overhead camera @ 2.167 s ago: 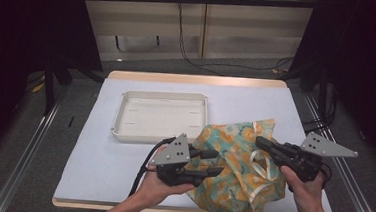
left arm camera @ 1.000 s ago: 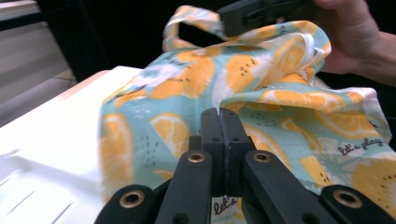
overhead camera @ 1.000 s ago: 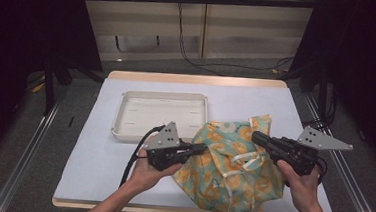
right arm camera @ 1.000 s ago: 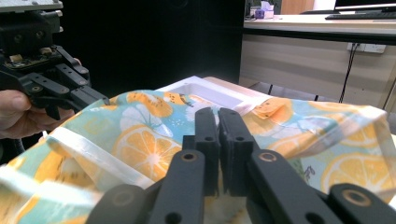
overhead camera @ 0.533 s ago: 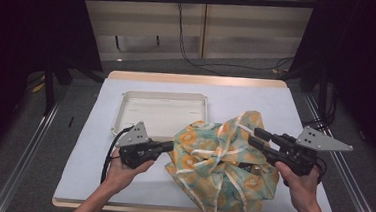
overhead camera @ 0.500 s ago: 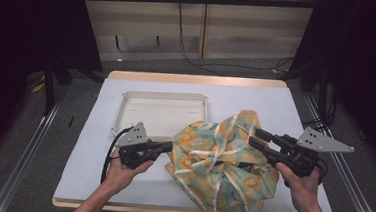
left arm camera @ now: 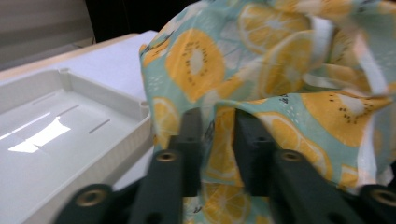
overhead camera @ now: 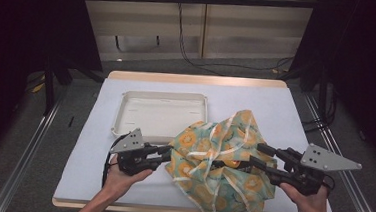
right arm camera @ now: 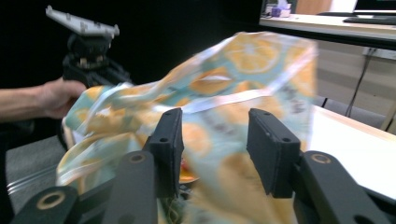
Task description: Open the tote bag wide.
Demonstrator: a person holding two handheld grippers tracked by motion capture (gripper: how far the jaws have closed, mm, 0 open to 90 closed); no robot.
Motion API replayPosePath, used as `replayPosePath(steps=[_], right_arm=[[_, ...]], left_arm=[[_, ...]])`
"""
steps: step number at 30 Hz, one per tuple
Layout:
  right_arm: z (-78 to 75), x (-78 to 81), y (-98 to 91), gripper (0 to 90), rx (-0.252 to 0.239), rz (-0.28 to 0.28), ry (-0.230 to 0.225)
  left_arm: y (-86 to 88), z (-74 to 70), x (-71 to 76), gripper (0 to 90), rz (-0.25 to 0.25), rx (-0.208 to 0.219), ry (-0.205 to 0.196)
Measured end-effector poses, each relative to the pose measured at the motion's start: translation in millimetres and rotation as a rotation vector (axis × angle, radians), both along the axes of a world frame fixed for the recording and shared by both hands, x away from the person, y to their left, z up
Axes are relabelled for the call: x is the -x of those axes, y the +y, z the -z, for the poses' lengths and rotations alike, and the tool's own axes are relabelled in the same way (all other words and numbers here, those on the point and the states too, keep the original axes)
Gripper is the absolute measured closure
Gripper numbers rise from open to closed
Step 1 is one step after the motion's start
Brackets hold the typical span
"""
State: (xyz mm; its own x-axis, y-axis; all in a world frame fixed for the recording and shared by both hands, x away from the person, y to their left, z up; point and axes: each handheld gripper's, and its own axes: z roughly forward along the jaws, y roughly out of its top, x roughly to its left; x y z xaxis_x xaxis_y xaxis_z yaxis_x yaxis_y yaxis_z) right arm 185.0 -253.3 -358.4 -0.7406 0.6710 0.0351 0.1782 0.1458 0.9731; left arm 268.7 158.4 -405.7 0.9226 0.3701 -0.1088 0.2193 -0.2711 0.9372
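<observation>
Your left gripper [overhead camera: 168,152] has its jaws only a little way apart and they've just been opening. In the left gripper view [left arm camera: 215,140] a fold of the cloth [left arm camera: 289,70] sits in the gap between the pads, but I can't tell if the pads press on it, it looks loose in there. Your left hand [overhead camera: 123,174] wraps the body from below, jaws pointing right, straight at the cloth's near edge.

Your right gripper [overhead camera: 258,156] has just been opening too, and its jaws stand a fair bit wider. In the right gripper view [right arm camera: 212,140] the cloth [right arm camera: 243,79] bunches up between and beyond the pads with a clear gap on each side, so nothing's clamped there. Your right hand [overhead camera: 309,199] holds it from the right, jaws pointing left into the cloth.

So the cloth [overhead camera: 221,168], teal with orange slices, is heaped between your two grippers, its front spilling over the table's [overhead camera: 276,107] near edge.

The tray [overhead camera: 125,111] sits just behind your left gripper, touching or nearly touching the cloth's far left corner; its rim shows at the left in the left gripper view [left arm camera: 107,98].
</observation>
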Motion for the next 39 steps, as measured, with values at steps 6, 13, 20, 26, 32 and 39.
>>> replayPosePath(steps=[6, 13, 20, 26, 32, 39], right_arm=[[2.5, 1.0, -2.5, 51.0, 0.020, 0.007, 0.004], [6.8, -8.6, 0.4, 49.6, 0.043, 0.018, 0.003], [11.1, -24.3, 6.2, 51.9, 0.073, 0.041, 0.011], [8.5, -29.4, 8.3, 78.7, 0.073, 0.038, 0.019], [0.1, -29.7, 3.7, 90.0, 0.051, 0.045, 0.000], [-12.1, -39.2, -10.0, 90.0, 0.030, 0.110, -0.034]], left_arm=[[7.5, -21.9, 20.9, 64.5, 0.012, 0.051, -0.060], [9.1, -36.1, 32.9, 58.9, 0.031, 0.074, -0.099], [-23.0, -20.7, 38.6, 53.2, 0.132, 0.006, -0.074], [-52.3, -9.0, 28.7, 38.1, 0.157, -0.070, -0.074], [-50.7, -14.4, 16.9, 70.9, 0.148, -0.042, -0.065], [-37.3, -31.1, -1.0, 90.0, 0.120, 0.025, -0.042]])
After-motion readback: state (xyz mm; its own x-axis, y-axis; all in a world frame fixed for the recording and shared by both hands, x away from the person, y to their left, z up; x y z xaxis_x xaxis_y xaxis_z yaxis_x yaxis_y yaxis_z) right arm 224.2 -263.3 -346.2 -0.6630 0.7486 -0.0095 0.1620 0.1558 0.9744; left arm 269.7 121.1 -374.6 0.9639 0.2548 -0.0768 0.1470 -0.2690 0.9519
